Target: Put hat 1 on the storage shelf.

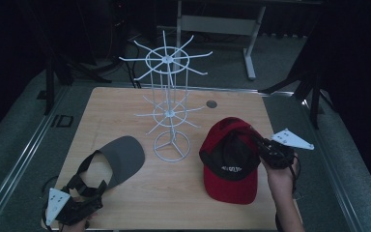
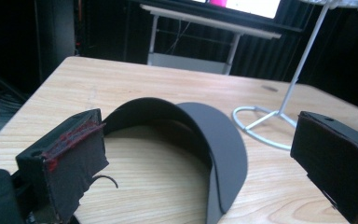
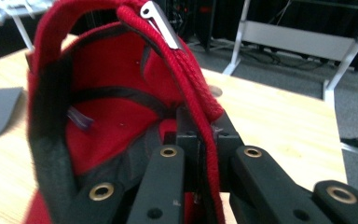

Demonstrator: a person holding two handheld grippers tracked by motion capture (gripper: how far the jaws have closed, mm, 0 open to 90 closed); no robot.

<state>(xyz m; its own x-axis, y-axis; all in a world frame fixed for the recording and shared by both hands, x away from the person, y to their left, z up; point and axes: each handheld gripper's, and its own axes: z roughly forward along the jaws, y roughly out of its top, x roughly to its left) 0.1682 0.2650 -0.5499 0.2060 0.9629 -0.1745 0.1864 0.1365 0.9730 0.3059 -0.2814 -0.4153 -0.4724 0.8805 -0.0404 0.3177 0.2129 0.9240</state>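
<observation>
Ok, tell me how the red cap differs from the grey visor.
The red cap has a full crown; the grey visor is an open band with a brim. The right gripper pinches the cap's rim; the visor lies free between the left gripper's open jaws. Both rest on the table.

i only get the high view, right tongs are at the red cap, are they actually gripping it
Observer: Yes. In the right gripper view the right tongs are closed on the red cap's rear edge.
Operator: what's the left one doing
Observer: The left tongs are open, jaws wide apart, with the grey visor lying between and ahead of them.
Operator: touching the visor?
Observer: Not that I can see; wood of the table shows between the jaws and the visor's band.
</observation>
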